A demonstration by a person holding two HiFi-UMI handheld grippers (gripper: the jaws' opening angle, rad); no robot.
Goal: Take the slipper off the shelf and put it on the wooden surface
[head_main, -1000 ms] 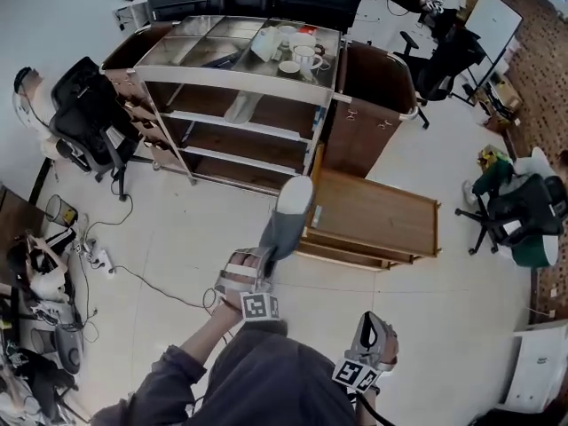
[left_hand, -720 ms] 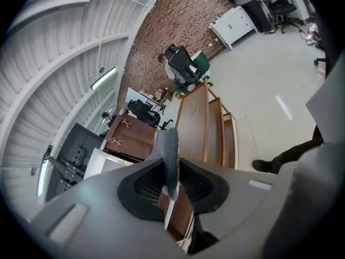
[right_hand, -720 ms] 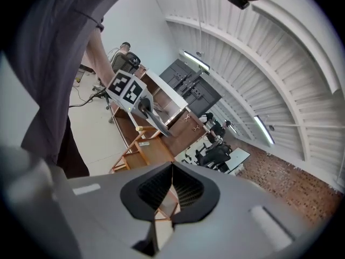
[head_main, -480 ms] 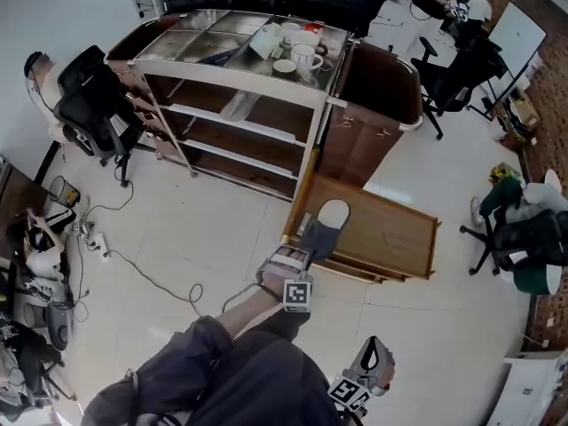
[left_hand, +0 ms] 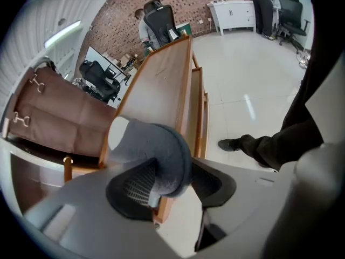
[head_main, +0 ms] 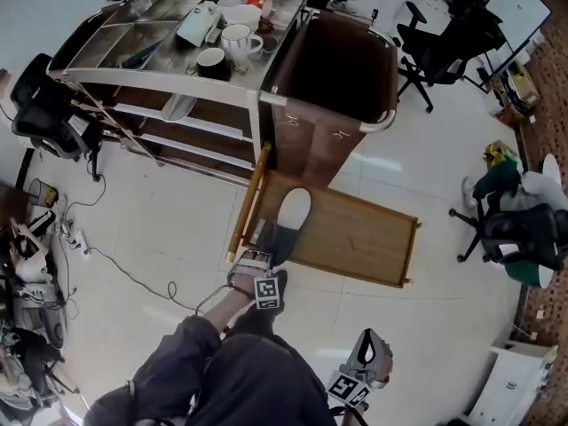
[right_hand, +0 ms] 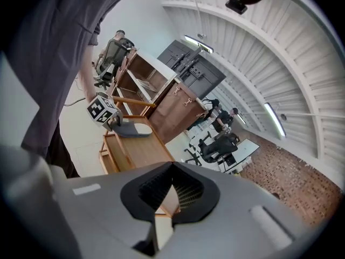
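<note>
A grey slipper with a pale insole lies on the left end of the low wooden surface, toe pointing toward the brown bin. My left gripper is at its heel. In the left gripper view the slipper's heel sits between the jaws, which are opening; the ribbed left pad is beside the heel and the right pad stands apart from it. My right gripper hangs low beside the person's body, shut with nothing in it. The right gripper view also shows the slipper.
A metal shelf unit holds mugs on top and a pale item on a lower tier. A tall brown bin stands right behind the wooden surface. Office chairs and floor cables flank the spot.
The left gripper carried the slipper from mid-air in front of the shelf down and right onto the wooden surface. The slipper now rests there. The right gripper stayed put.
</note>
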